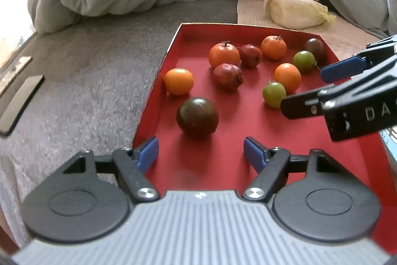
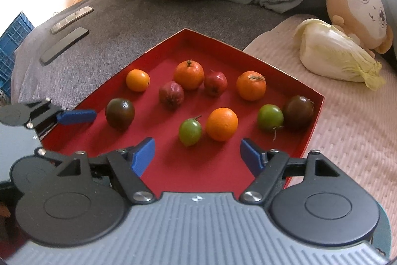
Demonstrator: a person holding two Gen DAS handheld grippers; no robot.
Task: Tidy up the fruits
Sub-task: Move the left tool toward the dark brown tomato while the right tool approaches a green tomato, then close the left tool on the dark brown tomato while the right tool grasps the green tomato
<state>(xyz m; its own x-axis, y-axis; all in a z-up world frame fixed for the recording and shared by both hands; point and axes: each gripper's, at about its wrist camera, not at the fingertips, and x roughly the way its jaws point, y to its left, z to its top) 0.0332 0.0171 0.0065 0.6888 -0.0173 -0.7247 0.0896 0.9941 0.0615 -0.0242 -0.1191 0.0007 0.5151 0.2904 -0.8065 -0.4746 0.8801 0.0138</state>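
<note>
Here the dark tomato (image 1: 197, 118) lies beyond the left claw (image 1: 201, 153).

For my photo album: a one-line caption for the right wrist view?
Open right gripper above red tray of ten small fruits.

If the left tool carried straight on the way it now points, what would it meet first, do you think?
Most likely the dark tomato, which sits just ahead of the open left tool, roughly centred between its fingers, in the red tray. Depth is hard to judge; pointing downward, it might touch the tray floor first.
</note>
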